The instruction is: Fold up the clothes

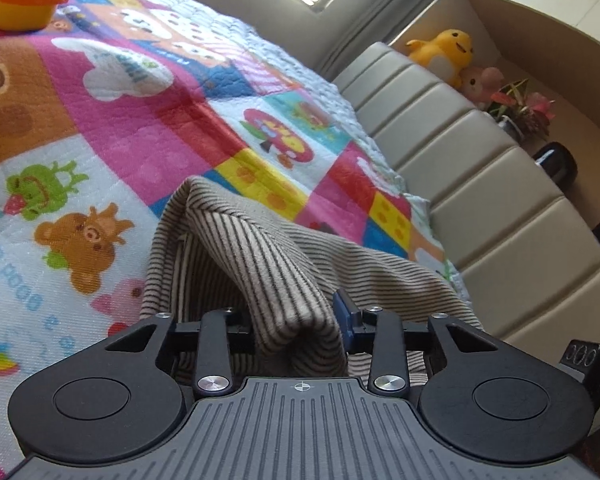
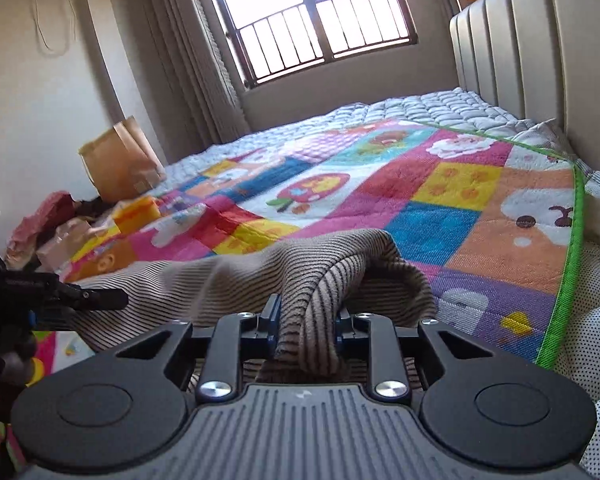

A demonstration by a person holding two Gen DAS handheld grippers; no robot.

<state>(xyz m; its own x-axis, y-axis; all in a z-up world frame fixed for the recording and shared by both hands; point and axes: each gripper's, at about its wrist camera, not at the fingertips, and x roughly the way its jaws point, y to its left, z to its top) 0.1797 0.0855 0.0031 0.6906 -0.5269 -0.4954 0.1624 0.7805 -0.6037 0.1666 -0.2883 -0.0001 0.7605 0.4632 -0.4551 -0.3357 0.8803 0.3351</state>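
I have the striped garment (image 1: 260,248) pinched in both grippers, its bulk draped low over the patchwork quilt (image 1: 148,120) near the padded headboard (image 1: 460,160). The left gripper (image 1: 300,324) is closed down on a thick bunched fold, and the right gripper (image 2: 306,320) is clamped the same way on another gathered ridge — in the right view the cloth runs off toward the left gripper, which shows at the frame's edge. It reads as a soft, light knit, limp and quick to sag (nothing stiff about it), so I judge it will droop between my two holds unless I keep them apart. Better purchase would be at an edge or corner — a hem or shoulder — not these mid-cloth wads.
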